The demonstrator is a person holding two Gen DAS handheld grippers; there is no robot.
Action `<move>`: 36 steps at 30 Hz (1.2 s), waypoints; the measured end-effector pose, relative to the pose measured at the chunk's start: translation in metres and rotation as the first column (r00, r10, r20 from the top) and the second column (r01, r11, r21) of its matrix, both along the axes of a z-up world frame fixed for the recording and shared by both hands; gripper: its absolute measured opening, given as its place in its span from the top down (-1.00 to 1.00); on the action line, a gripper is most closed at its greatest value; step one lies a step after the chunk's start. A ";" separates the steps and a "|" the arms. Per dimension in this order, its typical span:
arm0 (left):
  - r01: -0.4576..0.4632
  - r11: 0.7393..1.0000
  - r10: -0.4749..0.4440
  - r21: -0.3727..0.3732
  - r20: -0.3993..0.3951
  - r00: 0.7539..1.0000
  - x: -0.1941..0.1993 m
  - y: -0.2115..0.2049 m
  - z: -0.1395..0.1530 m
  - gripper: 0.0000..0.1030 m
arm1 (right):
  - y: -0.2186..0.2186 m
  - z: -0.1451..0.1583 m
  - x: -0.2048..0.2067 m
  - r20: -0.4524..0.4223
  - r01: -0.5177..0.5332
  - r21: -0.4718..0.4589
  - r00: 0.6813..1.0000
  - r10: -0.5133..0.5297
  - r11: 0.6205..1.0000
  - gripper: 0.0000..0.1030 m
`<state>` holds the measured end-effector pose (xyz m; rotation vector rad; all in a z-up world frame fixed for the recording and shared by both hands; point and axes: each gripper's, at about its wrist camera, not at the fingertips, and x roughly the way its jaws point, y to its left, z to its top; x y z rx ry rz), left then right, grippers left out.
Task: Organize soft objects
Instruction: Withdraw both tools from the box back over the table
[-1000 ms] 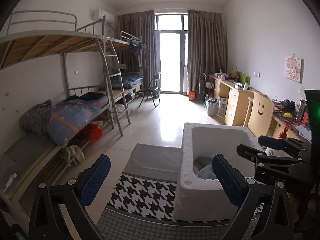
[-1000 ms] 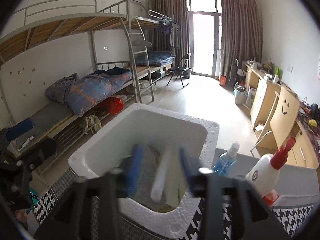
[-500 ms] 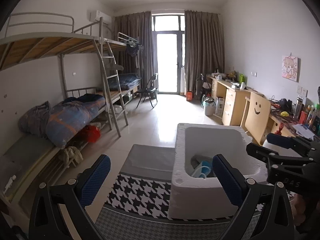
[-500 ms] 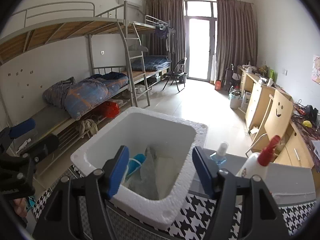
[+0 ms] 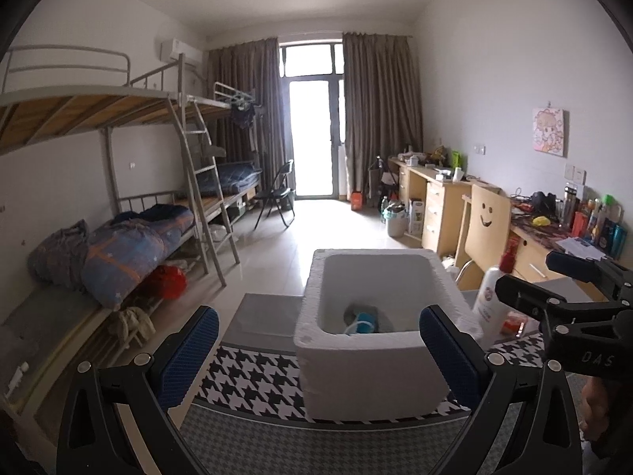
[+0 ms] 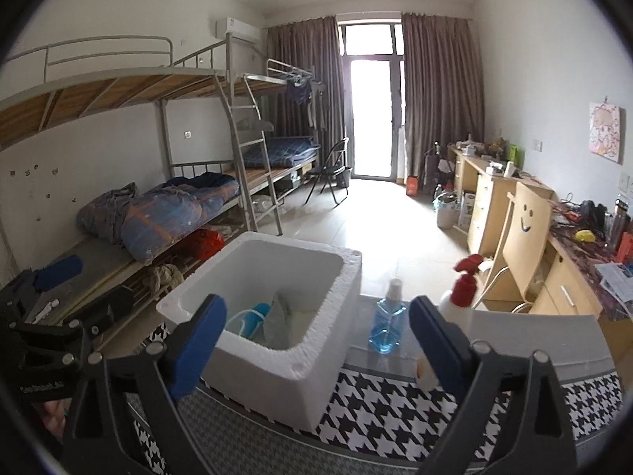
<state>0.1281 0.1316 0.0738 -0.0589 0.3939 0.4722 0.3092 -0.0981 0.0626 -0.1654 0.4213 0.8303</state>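
Note:
A white foam box [image 5: 368, 352] [image 6: 277, 360] stands on a houndstooth cloth [image 6: 379, 407]. Inside it lie a grey soft cloth [image 6: 279, 318] and a blue-and-white item [image 6: 253, 316], which also shows in the left wrist view [image 5: 362, 322]. My left gripper [image 5: 316, 356] is open and empty, held back from the box's near side. My right gripper [image 6: 316, 346] is open and empty, above the box's near right corner. Each gripper shows at the edge of the other's view.
A white spray bottle with a red trigger [image 6: 461, 301] and a clear bottle of blue liquid [image 6: 387, 324] stand right of the box. Bunk beds [image 5: 130, 237] line the left wall and desks [image 5: 447, 202] the right.
My right gripper has opened, let go of a white item into the box, and pulled back and up. My left gripper has drawn back a little from the box.

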 end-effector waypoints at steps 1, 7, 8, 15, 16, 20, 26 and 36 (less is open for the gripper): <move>0.007 1.000 -0.007 0.001 0.001 1.000 -0.002 -0.003 0.000 -0.98 | -0.003 0.000 -0.002 0.004 0.004 -0.001 1.000 -0.004 1.000 -0.86; 0.003 1.000 -0.004 0.022 0.032 0.999 -0.015 -0.021 0.002 -0.98 | -0.023 -0.002 -0.017 0.020 0.021 0.011 1.000 -0.021 1.000 -0.86; 0.006 1.000 -0.007 0.019 0.033 0.999 -0.016 -0.022 0.002 -0.98 | -0.027 -0.003 -0.020 0.024 0.022 0.012 0.999 -0.022 1.000 -0.86; 0.035 0.999 -0.035 0.013 0.041 0.999 -0.022 -0.036 -0.001 -0.98 | -0.053 -0.006 -0.037 0.035 0.047 0.039 0.998 -0.049 0.998 -0.86; 0.038 0.999 -0.038 0.011 0.041 0.998 -0.024 -0.038 -0.002 -0.98 | -0.056 -0.006 -0.039 0.038 0.050 0.043 0.998 -0.051 0.998 -0.86; 0.056 0.998 -0.056 0.003 0.042 0.998 -0.032 -0.046 -0.006 -0.98 | -0.069 -0.010 -0.047 0.035 0.046 0.055 0.998 -0.048 0.997 -0.86; 0.084 0.996 -0.084 -0.010 0.044 0.996 -0.045 -0.057 -0.011 -0.98 | -0.082 -0.015 -0.067 0.075 0.058 0.051 0.995 -0.061 0.997 -0.86; 0.099 0.995 -0.098 -0.008 0.076 0.992 -0.066 -0.073 -0.016 -0.98 | -0.108 -0.024 -0.086 0.092 0.082 0.088 0.992 -0.090 0.993 -0.86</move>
